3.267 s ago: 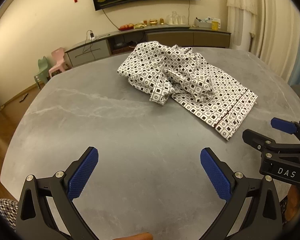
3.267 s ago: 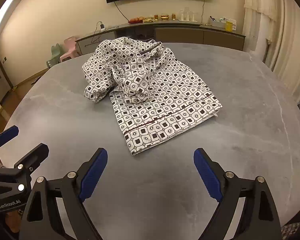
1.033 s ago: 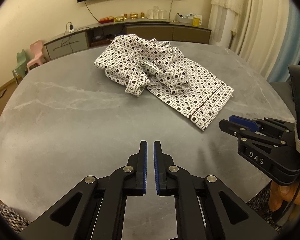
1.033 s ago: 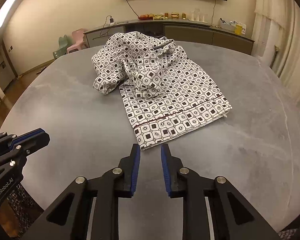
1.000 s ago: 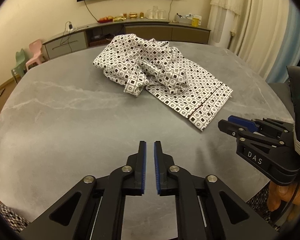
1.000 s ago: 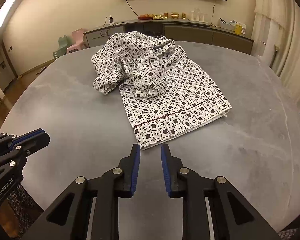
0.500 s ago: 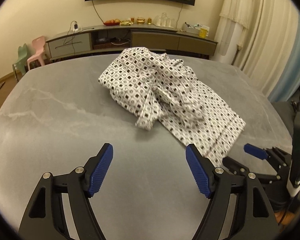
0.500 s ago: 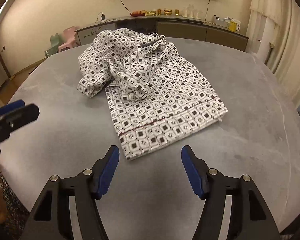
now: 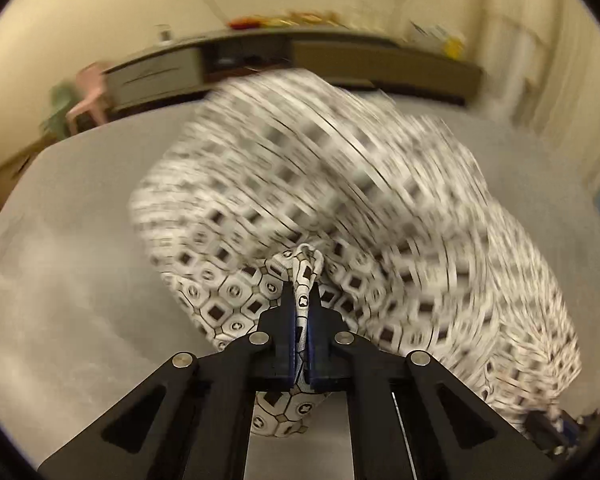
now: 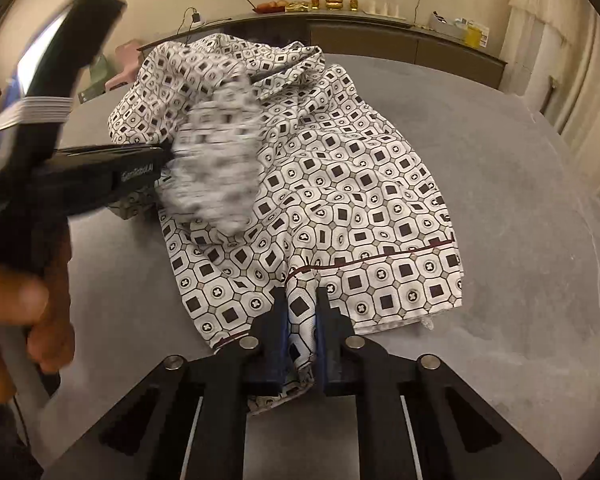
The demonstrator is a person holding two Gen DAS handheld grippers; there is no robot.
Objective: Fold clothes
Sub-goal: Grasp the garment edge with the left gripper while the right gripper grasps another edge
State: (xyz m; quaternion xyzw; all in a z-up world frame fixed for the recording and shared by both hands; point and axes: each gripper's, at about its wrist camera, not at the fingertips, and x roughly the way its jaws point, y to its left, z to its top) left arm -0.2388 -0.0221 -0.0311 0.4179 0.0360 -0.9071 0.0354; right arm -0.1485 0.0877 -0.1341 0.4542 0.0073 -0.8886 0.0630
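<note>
Right wrist view shows the right gripper [image 10: 301,320] clenched on the near hem of the patterned garment [image 10: 340,184], which spreads across the grey table [image 10: 520,240], while farther left the left gripper [image 9: 301,320] pinches a blurred fold.

The left tongs [image 10: 168,156] read "GenRobot.AI" on their side.
</note>
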